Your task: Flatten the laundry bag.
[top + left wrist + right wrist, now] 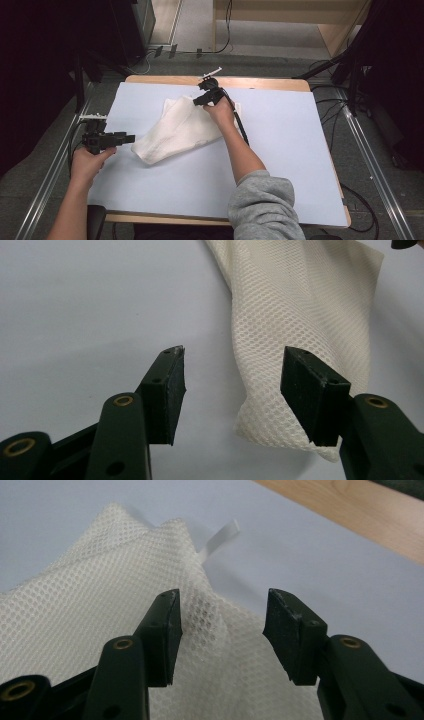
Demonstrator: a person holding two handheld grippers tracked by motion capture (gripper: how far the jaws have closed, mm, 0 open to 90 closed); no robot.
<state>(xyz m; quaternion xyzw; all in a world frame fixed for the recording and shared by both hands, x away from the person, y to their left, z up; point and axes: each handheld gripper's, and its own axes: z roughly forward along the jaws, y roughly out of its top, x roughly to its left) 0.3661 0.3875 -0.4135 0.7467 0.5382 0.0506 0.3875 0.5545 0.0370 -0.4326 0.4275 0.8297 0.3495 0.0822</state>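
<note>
Both claws [131, 138] [198, 101] released, mesh bag's [175, 131] far corner behind right hand [220, 110]

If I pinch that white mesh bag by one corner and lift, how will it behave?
The mesh bag lies folded and creased, so it will probably droop limply. Its thin open weave suggests it is light. The right gripper, open over it, could snag the holes.

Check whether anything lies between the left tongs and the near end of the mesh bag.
Nothing visible does. The left tongs stand open just short of the mesh bag, with bare table cover between them and the bag's near end. The right tongs, also open, are at the bag's far end, out of the way.
</note>
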